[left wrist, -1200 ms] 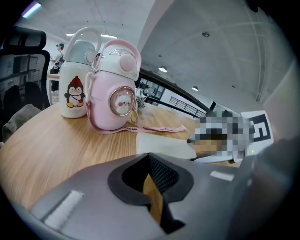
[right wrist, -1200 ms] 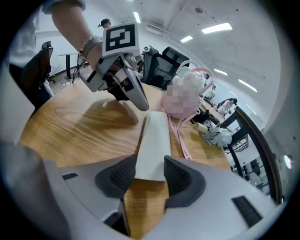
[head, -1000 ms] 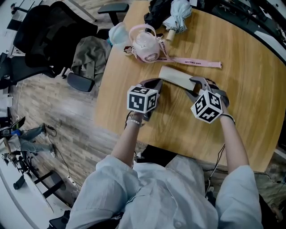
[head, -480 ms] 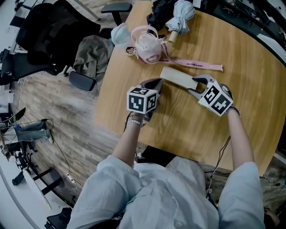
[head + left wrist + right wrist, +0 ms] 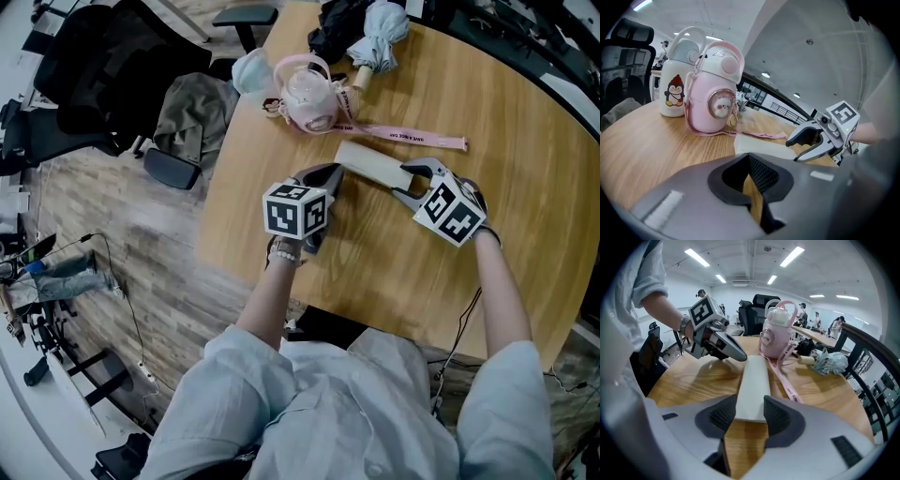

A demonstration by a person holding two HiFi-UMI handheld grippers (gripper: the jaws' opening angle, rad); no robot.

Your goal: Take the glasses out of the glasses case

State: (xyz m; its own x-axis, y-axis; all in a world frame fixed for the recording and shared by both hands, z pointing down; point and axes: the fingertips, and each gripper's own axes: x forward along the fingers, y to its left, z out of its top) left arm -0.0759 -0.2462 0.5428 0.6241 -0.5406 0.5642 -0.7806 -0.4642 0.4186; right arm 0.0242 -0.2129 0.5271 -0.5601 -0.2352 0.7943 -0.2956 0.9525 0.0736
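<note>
1. The glasses case is a long, flat, pale box with a smooth matte surface. It lies on the wood-grain table.
2. The right gripper has its jaws apart. The near end of the case sits between its ribbed dark pads.
3. The left gripper is held low with its jaws almost together on nothing. Its tip is just beside the other end of the case.

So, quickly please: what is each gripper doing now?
Left gripper: shut, empty.
Right gripper: open, jaws around the glasses case end.
</note>
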